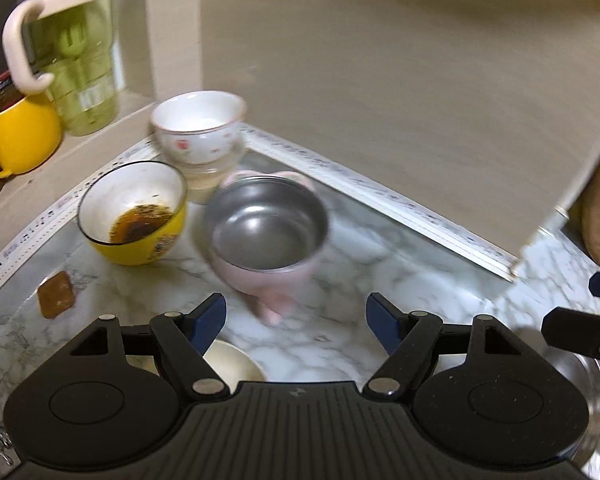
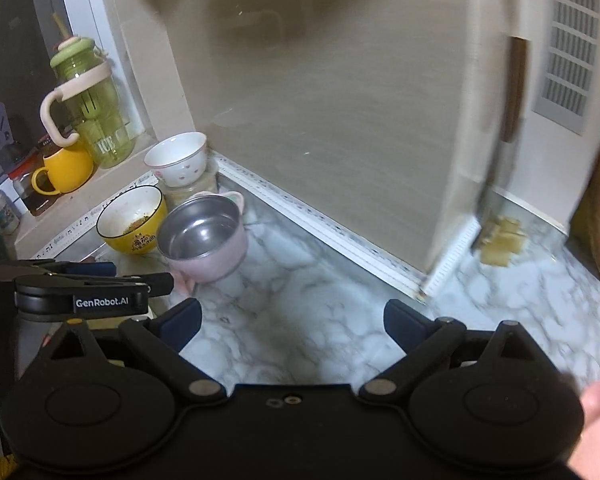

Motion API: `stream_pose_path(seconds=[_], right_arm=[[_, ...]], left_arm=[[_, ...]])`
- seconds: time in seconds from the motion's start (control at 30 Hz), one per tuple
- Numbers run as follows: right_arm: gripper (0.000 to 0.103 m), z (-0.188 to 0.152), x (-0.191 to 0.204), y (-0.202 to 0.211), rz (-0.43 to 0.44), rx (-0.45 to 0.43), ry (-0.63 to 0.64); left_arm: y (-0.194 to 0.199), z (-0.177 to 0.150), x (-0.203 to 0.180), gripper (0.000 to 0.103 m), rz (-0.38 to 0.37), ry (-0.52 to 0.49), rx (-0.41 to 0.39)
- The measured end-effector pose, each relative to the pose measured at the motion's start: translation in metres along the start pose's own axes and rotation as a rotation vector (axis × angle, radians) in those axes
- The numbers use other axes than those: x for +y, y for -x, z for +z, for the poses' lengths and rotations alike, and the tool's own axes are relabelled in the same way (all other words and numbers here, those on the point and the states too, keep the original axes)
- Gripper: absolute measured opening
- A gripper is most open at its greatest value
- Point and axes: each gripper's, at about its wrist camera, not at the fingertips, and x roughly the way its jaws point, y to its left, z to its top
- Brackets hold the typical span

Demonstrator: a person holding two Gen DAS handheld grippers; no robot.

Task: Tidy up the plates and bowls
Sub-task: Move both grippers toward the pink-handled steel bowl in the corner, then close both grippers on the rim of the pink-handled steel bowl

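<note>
Marbled countertop lay bare between both grippers' wide-open, empty jaws, left gripper and right gripper, while ahead clustered a steel-lined pink bowl, glossy yellow bowl and white floral bowl.

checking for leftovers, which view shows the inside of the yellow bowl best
The left wrist view: the yellow ceramic bowl sits close, its white inside showing dark brown residue at the bottom. The right wrist view shows that bowl smaller and farther off, with the residue only a faint speckle.

Dim, motion-blurred, fisheye-warped edges
</note>
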Motion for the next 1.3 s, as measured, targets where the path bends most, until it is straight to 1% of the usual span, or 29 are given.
stream_pose_path(seconds=[0.13, 0.27, 0.4, 0.47, 0.6, 0.63, 0.67, 0.7, 0.73, 0.77, 0.8, 0.83, 0.87, 0.9, 1.0, 1.03, 1.13, 1.3], right_arm=[[0.098, 0.018, 0.014, -0.033, 0.004, 0.040, -0.001], [0.095, 0.032, 0.027, -0.069, -0.025, 0.077, 0.007], [0.087, 0.044, 0.036, -0.103, -0.026, 0.112, 0.003], [0.082, 0.050, 0.040, -0.118, -0.023, 0.128, 0.002], [0.073, 0.059, 0.045, -0.146, -0.009, 0.161, -0.008], [0.072, 0.060, 0.045, -0.151, -0.009, 0.168, -0.011], [0.071, 0.061, 0.045, -0.157, -0.012, 0.173, -0.012], [0.066, 0.061, 0.046, -0.162, -0.010, 0.178, -0.011], [0.064, 0.062, 0.046, -0.166, -0.008, 0.183, -0.011], [0.057, 0.063, 0.046, -0.171, -0.008, 0.192, -0.013], [0.052, 0.063, 0.046, -0.175, -0.005, 0.201, -0.015], [0.051, 0.064, 0.047, -0.180, 0.000, 0.207, -0.016], [0.047, 0.064, 0.047, -0.184, 0.005, 0.210, -0.016], [0.042, 0.064, 0.048, -0.187, 0.008, 0.211, -0.014], [0.037, 0.068, 0.051, -0.197, 0.013, 0.211, -0.009], [0.036, 0.069, 0.052, -0.201, 0.012, 0.214, -0.011], [0.030, 0.071, 0.053, -0.210, 0.011, 0.223, -0.011], [0.019, 0.070, 0.058, -0.219, 0.020, 0.238, 0.000]], left_arm=[[-0.015, 0.018, 0.022, 0.077, 0.002, 0.040, 0.021], [-0.039, 0.032, 0.042, 0.077, 0.015, 0.094, 0.055], [-0.062, 0.041, 0.058, 0.077, 0.004, 0.159, 0.083], [-0.071, 0.044, 0.062, 0.076, 0.003, 0.175, 0.091], [-0.083, 0.045, 0.063, 0.075, -0.023, 0.193, 0.094], [-0.085, 0.044, 0.063, 0.068, -0.027, 0.194, 0.095], [-0.087, 0.044, 0.063, 0.063, -0.025, 0.195, 0.102], [-0.090, 0.044, 0.063, 0.061, -0.016, 0.200, 0.108], [-0.092, 0.044, 0.063, 0.057, -0.010, 0.201, 0.110], [-0.094, 0.044, 0.063, 0.053, -0.005, 0.199, 0.110], [-0.095, 0.045, 0.064, 0.052, 0.000, 0.198, 0.111], [-0.097, 0.046, 0.064, 0.049, 0.003, 0.199, 0.113], [-0.099, 0.047, 0.064, 0.043, 0.006, 0.199, 0.113], [-0.101, 0.048, 0.064, 0.041, 0.010, 0.198, 0.114], [-0.110, 0.052, 0.065, 0.036, 0.023, 0.197, 0.122], [-0.113, 0.054, 0.065, 0.033, 0.029, 0.192, 0.123], [-0.116, 0.057, 0.064, 0.031, 0.048, 0.177, 0.119], [-0.125, 0.058, 0.067, 0.018, 0.083, 0.177, 0.125]])
